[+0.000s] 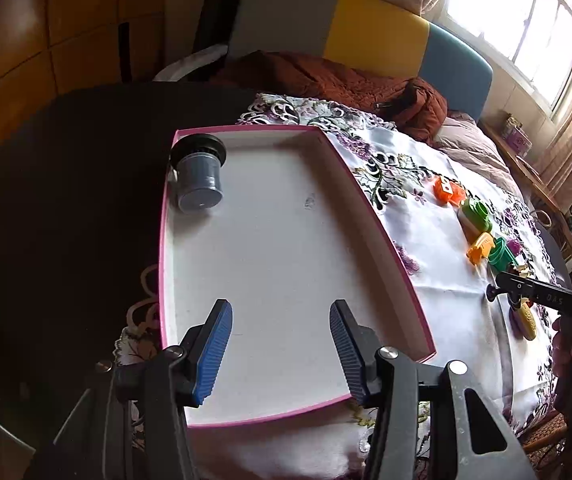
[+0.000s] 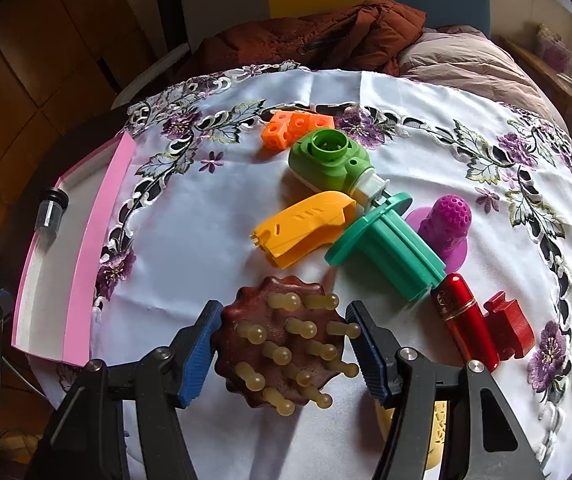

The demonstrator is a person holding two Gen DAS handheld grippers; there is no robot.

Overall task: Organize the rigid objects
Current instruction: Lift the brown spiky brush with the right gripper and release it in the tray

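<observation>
A pink-rimmed white tray (image 1: 374, 208) lies on the table, with a grey cylindrical cap (image 1: 199, 176) on its side in the far left corner. My left gripper (image 1: 281, 340) hangs open over the tray's near end, nothing between its blue pads. In the right wrist view my right gripper (image 2: 283, 344) is shut on a brown scalloped massager (image 2: 269, 336) studded with yellowish pegs, its pads against both sides. The tray (image 2: 97, 240) and the cap (image 2: 49, 212) show at the left of that view.
On the flowered white cloth (image 2: 189, 216) lie orange cubes (image 2: 298, 128), a green fitting (image 2: 330, 160), a yellow shell (image 2: 306, 228), a teal spool (image 2: 390, 248), a purple piece (image 2: 446, 220), a red lipstick (image 2: 466, 320), a red block (image 2: 510, 328). A brown coat (image 2: 326, 36) lies behind.
</observation>
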